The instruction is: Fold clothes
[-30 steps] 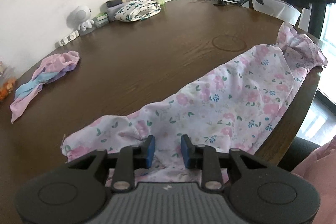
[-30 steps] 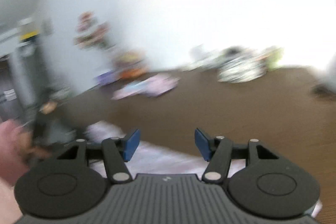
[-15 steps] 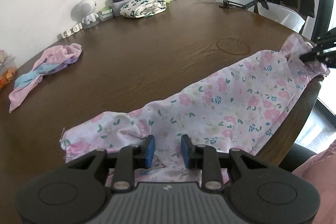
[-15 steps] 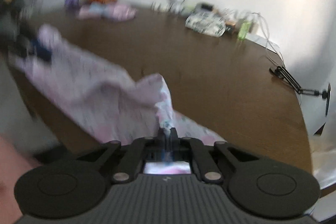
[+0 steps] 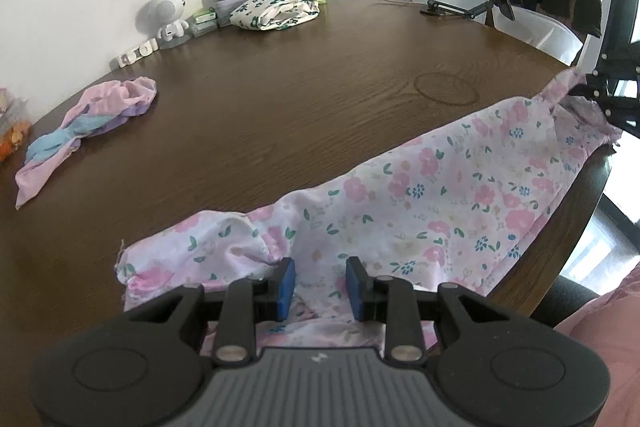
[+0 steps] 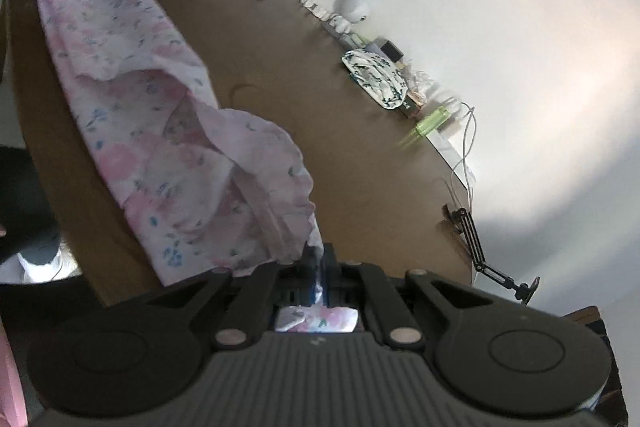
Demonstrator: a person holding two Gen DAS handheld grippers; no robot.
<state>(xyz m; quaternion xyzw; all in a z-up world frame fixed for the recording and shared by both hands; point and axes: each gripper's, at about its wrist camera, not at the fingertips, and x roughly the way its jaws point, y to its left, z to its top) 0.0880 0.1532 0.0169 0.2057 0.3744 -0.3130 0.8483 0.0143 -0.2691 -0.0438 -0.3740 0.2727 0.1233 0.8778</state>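
Moved: right gripper (image 6: 318,269) dropped from mid-air, jaws snapped closed on one end of the floral garment (image 5: 420,195).
Left gripper (image 5: 320,285): jaws apart over the other end, pads not pinching.
Garment: stretched along the table (image 5: 260,115) edge.

Pink-floral white garment (image 5: 420,203) lying on dark brown wood table (image 5: 280,99); pink-blue-purple cloth (image 5: 88,123); green-flowered white bundle (image 5: 276,9); blue gripper pads (image 5: 286,283).

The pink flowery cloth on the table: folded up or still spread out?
Spread out, not folded: the pink floral garment lies stretched in one long, wrinkled strip along the table edge.
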